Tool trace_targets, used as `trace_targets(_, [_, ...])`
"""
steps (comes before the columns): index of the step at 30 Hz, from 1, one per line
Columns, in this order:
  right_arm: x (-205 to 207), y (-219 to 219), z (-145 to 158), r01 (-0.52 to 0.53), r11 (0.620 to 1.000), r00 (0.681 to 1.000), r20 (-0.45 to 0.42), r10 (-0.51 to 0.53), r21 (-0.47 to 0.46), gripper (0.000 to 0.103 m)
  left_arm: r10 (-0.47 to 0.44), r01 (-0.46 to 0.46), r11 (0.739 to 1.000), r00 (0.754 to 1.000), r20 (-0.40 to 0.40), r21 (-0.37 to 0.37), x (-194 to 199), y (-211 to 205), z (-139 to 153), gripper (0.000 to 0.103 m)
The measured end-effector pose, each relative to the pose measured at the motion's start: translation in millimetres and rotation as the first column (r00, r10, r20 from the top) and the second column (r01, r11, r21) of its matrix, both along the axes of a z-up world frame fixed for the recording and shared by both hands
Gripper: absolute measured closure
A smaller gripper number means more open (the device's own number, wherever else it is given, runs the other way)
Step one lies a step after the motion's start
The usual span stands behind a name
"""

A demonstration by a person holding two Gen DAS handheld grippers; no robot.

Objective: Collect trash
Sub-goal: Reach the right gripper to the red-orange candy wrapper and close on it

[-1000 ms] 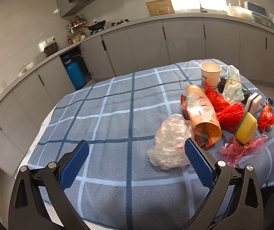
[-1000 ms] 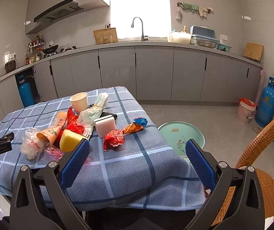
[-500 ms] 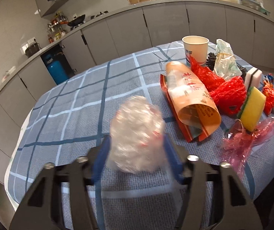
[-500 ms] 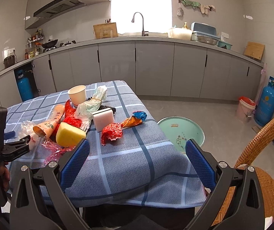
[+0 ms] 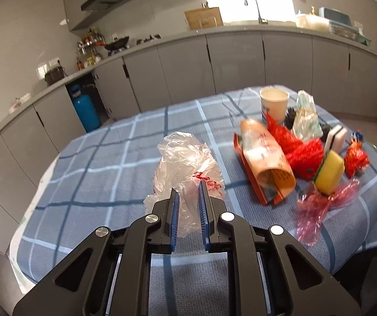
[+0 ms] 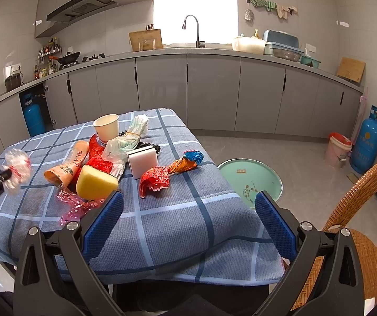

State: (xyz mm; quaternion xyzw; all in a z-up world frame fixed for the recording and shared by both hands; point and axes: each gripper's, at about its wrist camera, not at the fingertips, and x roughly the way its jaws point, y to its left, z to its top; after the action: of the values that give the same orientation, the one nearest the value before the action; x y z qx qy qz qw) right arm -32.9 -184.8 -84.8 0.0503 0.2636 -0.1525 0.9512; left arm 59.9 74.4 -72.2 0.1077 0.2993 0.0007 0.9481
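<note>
Clear plastic bag, crumpled, red print on it: pinched between the blue pads of the left gripper, whose jaws have just been closing and now stand nearly together with the film squeezed between them. Most of the bag bulges out beyond the fingertips. From the right wrist view the bag sits at the tip of the left tongs, over the near-left part of the table; whether it has cleared the cloth I cannot tell.

Right gripper: jaws wide apart, nothing between them, hanging over the near edge of the blue checked tablecloth.

Still lying on the cloth, all in one cluster: orange paper cone wrapper, red net bag, yellow sponge, white sponge block, paper cup, pale knotted bag, pink cellophane, red-and-blue foil wrapper. Something black lies under the knotted bag, too hidden to name.

Green round basin on the floor just beyond the table's far right corner, seemingly the likely drop point; it looks empty of rubbish. A pink bucket stands farther off by a blue gas cylinder.

Judgement: early stage. One piece gripped, none visibly deposited, the whole cluster left to clear.
</note>
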Motion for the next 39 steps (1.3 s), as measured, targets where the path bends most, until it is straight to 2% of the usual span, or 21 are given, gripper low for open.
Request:
trace_targets(5, [19.7,-9.7,0.7,0.013,1.0,1.0,0.012,-0.013,0.003,0.005,0.001,-0.005,0.999,0.996,0.088,0.04,1.0,-10.7,19.2,0.087])
trace_targets(10, [57.3,-20.9,-5.0,0.028,0.999,1.0,0.0,-0.028,0.04,0.005,-0.003,-0.003,0.998,0.994,0.107,0.064,16.6,-27.1,18.1,0.087])
trace_targets(17, [115.9,-16.2,-33.5,0.003,0.998,0.996,-0.094,0.003,0.059,0.005,-0.005,-0.001,0.998,0.994,0.11,0.055,42.1,-38.0,16.2,0.087])
trace_targets(21, [147.4,-9.6,-55.1,-0.021,0.996,0.986,-0.162,0.036,0.092,0.009,-0.027,0.022,0.998,0.993,0.113,0.051,46.3,-45.0,15.2,0.087])
trace_targets(23, [158.1,-7.1,-65.0,-0.034,0.993,0.979,-0.196,0.056,0.116,0.014,-0.036,0.029,0.998,0.993,0.116,0.057,45.7,-47.9,13.9,0.087])
trace_targets(24, [160.8,-5.8,-69.0,-0.038,0.992,0.976,-0.208,0.063,0.124,0.02,-0.042,0.035,0.997,0.992,0.117,0.062,45.7,-49.4,13.0,0.087])
trace_targets(26, [166.8,-3.1,-78.6,-0.058,0.986,0.967,-0.238,0.094,0.155,0.041,-0.047,0.04,0.997,0.992,0.114,0.064,46.5,-50.4,11.9,0.087])
trace_targets(27, [168.0,-3.7,-81.9,-0.069,0.982,0.962,-0.247,0.113,0.178,0.063,-0.05,0.043,0.997,0.993,0.111,0.063,46.9,-50.8,11.1,0.087])
trace_targets(28, [167.9,-3.3,-84.4,-0.078,0.977,0.959,-0.252,0.127,0.196,0.069,-0.051,0.045,0.997,0.993,0.109,0.064,46.8,-51.3,10.7,0.087])
trace_targets(33, [152.9,-2.8,-75.0,-0.094,0.981,0.968,-0.214,0.129,0.17,0.085,-0.066,0.06,0.996,0.991,0.117,0.059,43.4,-55.0,15.2,0.087])
trace_targets(39, [130.1,-10.2,-55.8,-0.098,0.988,0.982,-0.15,0.116,0.121,0.092,-0.109,0.1,0.993,0.983,0.148,0.064,38.5,-73.6,28.5,0.087])
